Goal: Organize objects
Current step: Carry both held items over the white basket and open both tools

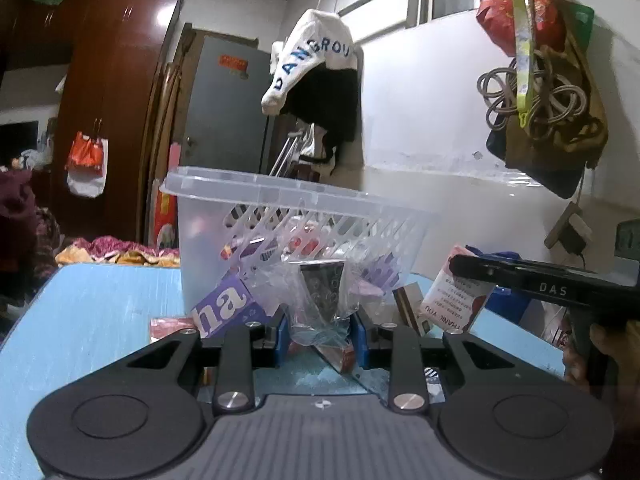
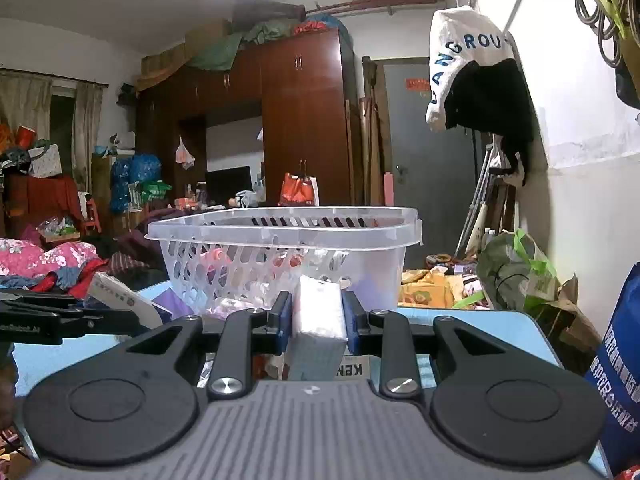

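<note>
A clear plastic basket with slotted sides stands on the light blue table and holds several packets. My left gripper is shut on a clear plastic bag with a dark packet inside, just in front of the basket. In the right wrist view, my right gripper is shut on a white tissue pack, close to the basket and below its rim. The right gripper's black body shows at the right of the left wrist view.
A purple packet, a small brown box and a white box with red print lie on the table by the basket. A blue bag stands at the right. A wall with hanging bags is close behind.
</note>
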Available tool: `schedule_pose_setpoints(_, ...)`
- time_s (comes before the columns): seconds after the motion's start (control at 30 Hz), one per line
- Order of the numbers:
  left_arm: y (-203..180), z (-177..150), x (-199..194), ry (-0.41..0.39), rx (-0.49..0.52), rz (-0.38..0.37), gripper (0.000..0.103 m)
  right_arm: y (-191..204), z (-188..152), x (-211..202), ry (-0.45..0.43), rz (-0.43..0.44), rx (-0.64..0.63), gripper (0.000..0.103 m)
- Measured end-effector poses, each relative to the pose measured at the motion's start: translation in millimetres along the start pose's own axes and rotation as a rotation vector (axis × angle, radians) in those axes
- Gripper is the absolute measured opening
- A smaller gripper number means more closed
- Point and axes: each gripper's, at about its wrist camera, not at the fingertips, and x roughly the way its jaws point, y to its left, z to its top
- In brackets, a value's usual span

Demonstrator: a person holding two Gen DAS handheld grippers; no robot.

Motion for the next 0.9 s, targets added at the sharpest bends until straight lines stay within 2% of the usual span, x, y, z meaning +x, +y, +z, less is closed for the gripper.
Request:
schedule_pose_setpoints(0.13,3.3,1.8,-7.8,-0.055,-0.022,-0.017,0.035,5.3,2.2,-10.3,-0.057,-0.008,-0.017,0.030)
schedule_pose_setpoints(0.2,4.5,8.3,-13.1,-0.094,-0.037,-0.049,0.035,10.9,15.1,-21.0,-0.106,0.029,-0.002,0.030)
schedule_pose_setpoints(0.27,3.4,25.3,-16.3,-0.138,-0.047,-0.062,0.035,17.5,37.7,-27.4,-0.159,0.054,-0.014,0.030)
schedule_pose_setpoints(0.37,2.2,66.1,-10.8,-0.172,-0.062,-0.071,0.035,29.6,81.0,-15.7,-0.219,0.017,-0.075,0.030)
schedule_pose_setpoints(0.4,1.7,80.2,-4.7,-0.178,-0.057,-0.052,0.035,30.8,93.9,-6.0,-0.227,0.013,-0.088,0.030)
schedule_pose_setpoints(0.47,6.1,103.8,14.4,-0.157,-0.080,-0.019,0.035,28.7,112.4,20.7,-0.210,0.023,-0.100,0.030)
schedule_pose_setpoints(0.6,20.5,118.8,55.9,-0.090,-0.136,0.008,0.035,18.0,119.8,76.9,-0.082,0.034,-0.080,0.031)
schedule_pose_setpoints(0.63,25.0,116.5,64.2,-0.079,-0.149,0.001,0.038,17.1,116.2,84.8,-0.068,0.030,-0.094,0.033)
schedule_pose_setpoints(0.67,29.3,114.8,73.6,-0.065,-0.160,0.002,0.049,16.8,113.2,88.9,-0.063,0.025,-0.096,0.035)
schedule_pose_setpoints(0.7,32.1,112.9,79.4,-0.051,-0.172,0.017,0.058,14.9,111.1,90.9,-0.065,0.018,-0.081,0.050)
schedule_pose_setpoints(0.73,34.0,112.1,83.1,-0.045,-0.178,0.042,0.074,13.4,108.6,86.3,-0.069,0.014,-0.057,0.076)
schedule_pose_setpoints(0.8,35.1,109.1,78.8,-0.056,-0.172,0.063,0.076,10.1,104.3,63.9,-0.111,0.003,-0.019,0.103)
schedule_pose_setpoints(0.9,32.7,100.3,45.8,-0.086,-0.124,0.045,0.078,6.8,95.5,20.1,-0.151,0.009,-0.049,0.103)
